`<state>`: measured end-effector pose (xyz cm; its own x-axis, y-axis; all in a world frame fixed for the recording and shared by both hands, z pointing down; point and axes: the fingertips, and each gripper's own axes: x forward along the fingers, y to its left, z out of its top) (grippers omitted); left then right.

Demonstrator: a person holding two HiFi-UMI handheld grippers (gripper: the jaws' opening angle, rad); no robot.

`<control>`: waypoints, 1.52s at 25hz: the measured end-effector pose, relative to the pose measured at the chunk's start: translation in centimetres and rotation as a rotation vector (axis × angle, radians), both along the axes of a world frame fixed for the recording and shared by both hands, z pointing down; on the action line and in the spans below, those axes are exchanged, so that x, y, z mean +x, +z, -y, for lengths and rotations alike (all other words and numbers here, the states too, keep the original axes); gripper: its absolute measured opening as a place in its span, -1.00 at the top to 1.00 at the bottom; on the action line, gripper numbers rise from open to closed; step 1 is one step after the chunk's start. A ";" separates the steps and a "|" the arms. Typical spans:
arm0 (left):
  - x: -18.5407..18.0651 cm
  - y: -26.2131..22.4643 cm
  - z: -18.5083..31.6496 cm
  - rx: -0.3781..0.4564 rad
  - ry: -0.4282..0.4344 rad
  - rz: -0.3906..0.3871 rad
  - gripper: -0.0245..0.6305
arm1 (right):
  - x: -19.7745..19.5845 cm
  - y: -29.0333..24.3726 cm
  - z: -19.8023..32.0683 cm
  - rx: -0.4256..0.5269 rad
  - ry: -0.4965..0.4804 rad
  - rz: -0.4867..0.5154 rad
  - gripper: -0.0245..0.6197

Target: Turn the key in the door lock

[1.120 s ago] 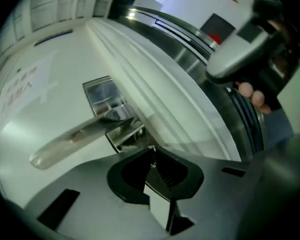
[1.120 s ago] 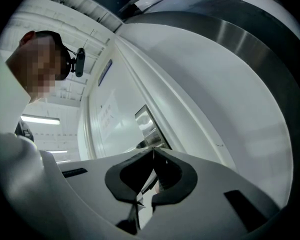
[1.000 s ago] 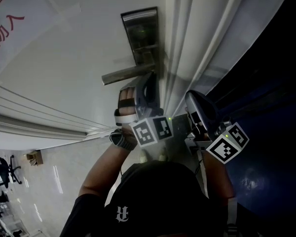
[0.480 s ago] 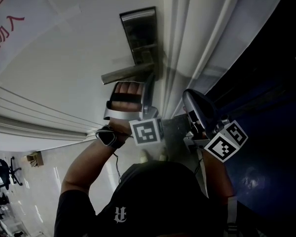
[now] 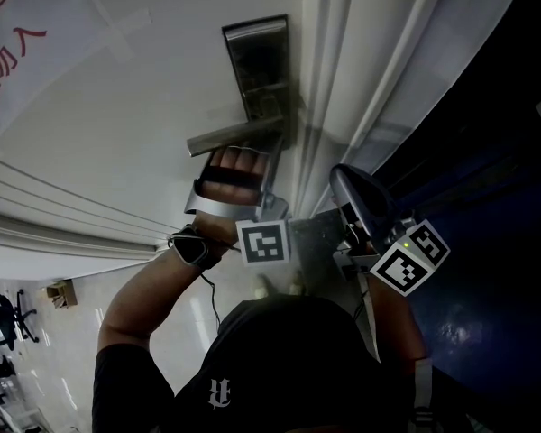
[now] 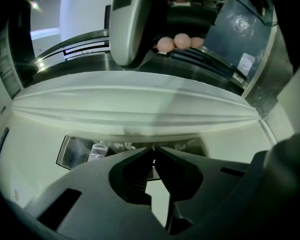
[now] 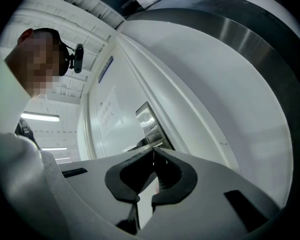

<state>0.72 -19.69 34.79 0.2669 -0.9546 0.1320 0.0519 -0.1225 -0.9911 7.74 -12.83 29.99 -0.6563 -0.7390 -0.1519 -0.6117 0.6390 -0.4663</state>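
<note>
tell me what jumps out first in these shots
The steel lock plate with its lever handle stands out on the white door, upper middle of the head view. Right under the handle sits the left gripper, jaws shut, tips pointed at the plate; no key can be made out. The right gripper, also shut, hangs lower right.
</note>
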 end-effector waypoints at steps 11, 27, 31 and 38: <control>0.6 -0.6 -1.9 0.011 0.069 -0.083 0.63 | -0.8 -0.1 0.0 0.000 -0.005 -0.013 0.88; -1.7 -1.7 -4.4 -0.375 0.084 -1.155 0.63 | -1.2 -0.6 -0.2 0.011 -0.004 -0.020 0.88; -1.9 -0.8 -3.3 -0.774 0.108 -1.728 0.63 | -1.0 -0.7 -0.3 0.012 -0.001 -0.019 0.88; -3.0 0.1 -1.0 -1.055 0.142 -2.438 0.63 | -0.4 -0.6 -0.6 0.009 0.007 -0.020 0.88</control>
<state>-2.33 -18.70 34.89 0.5715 -0.8062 -0.1531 -0.3241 -0.3931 0.8605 7.35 -12.22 29.38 -0.6545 -0.7420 -0.1454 -0.6251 0.6392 -0.4480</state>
